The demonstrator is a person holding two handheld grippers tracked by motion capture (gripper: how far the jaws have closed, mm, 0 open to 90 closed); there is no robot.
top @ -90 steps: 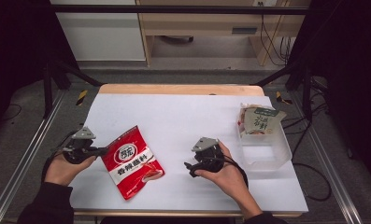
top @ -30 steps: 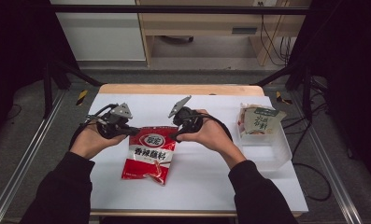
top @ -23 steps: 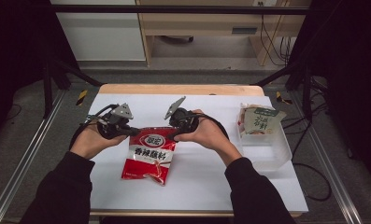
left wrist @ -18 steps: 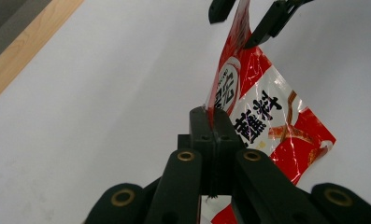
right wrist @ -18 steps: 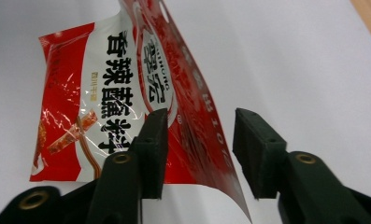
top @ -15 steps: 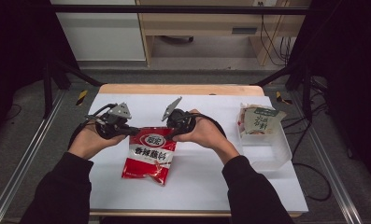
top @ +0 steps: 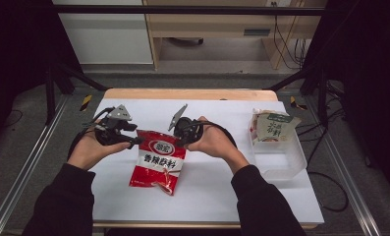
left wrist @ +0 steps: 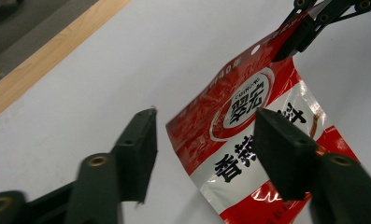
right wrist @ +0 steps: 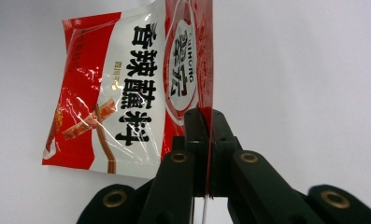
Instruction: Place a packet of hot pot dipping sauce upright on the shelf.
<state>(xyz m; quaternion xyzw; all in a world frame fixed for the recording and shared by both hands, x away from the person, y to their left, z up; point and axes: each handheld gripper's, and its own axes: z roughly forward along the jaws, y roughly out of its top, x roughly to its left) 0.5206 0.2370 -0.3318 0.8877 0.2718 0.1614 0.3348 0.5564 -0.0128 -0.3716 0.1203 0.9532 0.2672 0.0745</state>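
right gripper (right wrist: pixel 206 154) clamps the top edge of the glossy red-and-white seasoning packet (top: pixel 157 161), which hangs over the white table (top: pixel 222 182); left gripper (left wrist: pixel 206 154), jaws just opening, stands spread beside it.

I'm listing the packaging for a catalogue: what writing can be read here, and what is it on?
"香辣蘸料": big black characters on the white band of the red pouch.
"翠宏" over "CUIHONG": round logo near that pouch's top.
Small print along the pouch's red edge: too small to read.
Dark characters on the green-and-beige packet in the clear tub: too blurred to read.
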